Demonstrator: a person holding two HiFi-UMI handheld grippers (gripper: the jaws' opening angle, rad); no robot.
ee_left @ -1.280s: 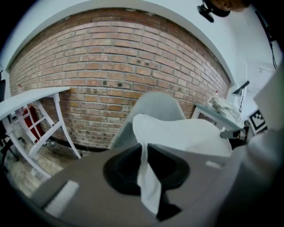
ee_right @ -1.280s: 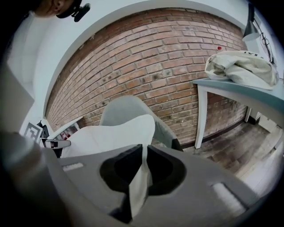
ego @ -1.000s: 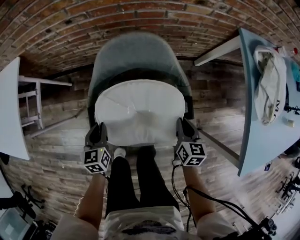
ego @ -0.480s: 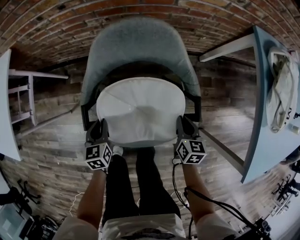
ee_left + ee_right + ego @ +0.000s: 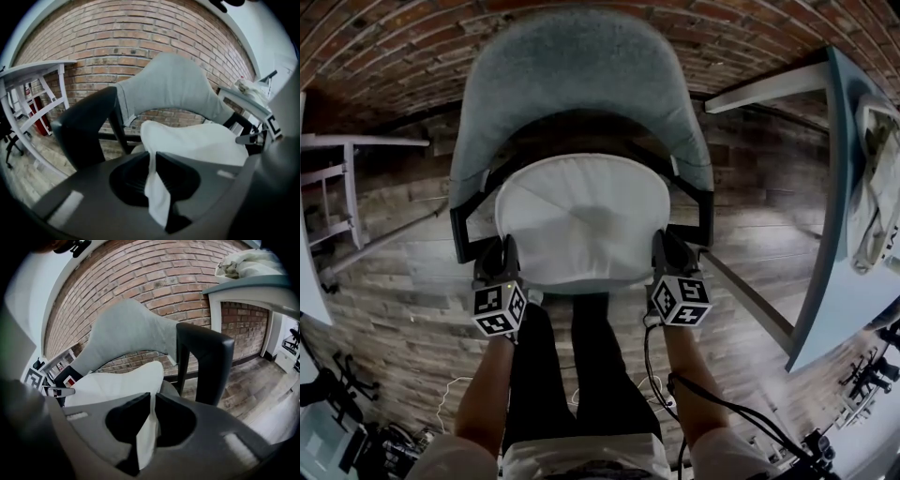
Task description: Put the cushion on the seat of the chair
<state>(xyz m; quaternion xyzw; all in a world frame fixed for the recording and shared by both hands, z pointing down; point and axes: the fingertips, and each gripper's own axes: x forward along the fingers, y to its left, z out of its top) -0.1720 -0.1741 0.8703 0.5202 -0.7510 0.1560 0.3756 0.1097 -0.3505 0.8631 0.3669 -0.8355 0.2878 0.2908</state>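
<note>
Left gripper view: the left gripper [image 5: 152, 158] is pressed together on a fold at the near edge of the white cushion [image 5: 197, 140]. The right gripper [image 5: 151, 403] is clamped in the same way on a fold at the opposite side. The cushion is held stretched between both grippers, over the seat [image 5: 171, 387] of the chair [image 5: 581, 84]. Contact with the seat cannot be confirmed. The cushion's sides are flanked closely by the black armrests [image 5: 705, 211], and little free room is left there. Its near edge overhangs toward the person's legs, where the space is open. Compared with the frame one second earlier, the chair is closer. The grey backrest [image 5: 173, 89] fills more of the head view. The cushion, previously in front of the armrests, is now set between them. The floor [image 5: 394, 281] is of wooden planks and is bounded by a brick wall [image 5: 384, 47]. A pale table [image 5: 839, 244] carrying a crumpled cloth [image 5: 881, 187] stands well apart on the right.
</note>
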